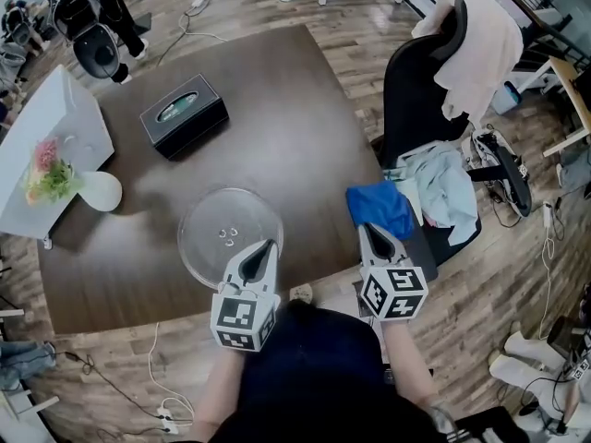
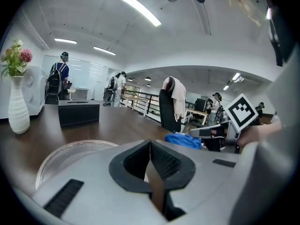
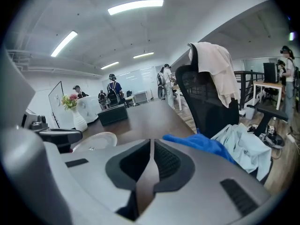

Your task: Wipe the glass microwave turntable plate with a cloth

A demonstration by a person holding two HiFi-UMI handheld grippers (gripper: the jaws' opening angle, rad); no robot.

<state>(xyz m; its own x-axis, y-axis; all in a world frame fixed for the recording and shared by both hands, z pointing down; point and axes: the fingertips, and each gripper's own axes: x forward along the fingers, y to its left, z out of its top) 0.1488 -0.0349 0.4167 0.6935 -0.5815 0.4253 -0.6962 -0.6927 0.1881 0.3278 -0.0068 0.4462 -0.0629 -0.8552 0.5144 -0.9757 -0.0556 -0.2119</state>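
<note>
Jaws of both grippers are sitting closed and empty. We are holding the left gripper (image 1: 268,245) at lower centre of the head view, its tip over the near rim of the round clear glass turntable plate (image 1: 222,220) lying on the dark brown wooden table (image 1: 277,100). Our right gripper (image 1: 367,230) is pointing at the crumpled blue cloth (image 1: 380,206), right of the plate at the table's right edge.
</note>
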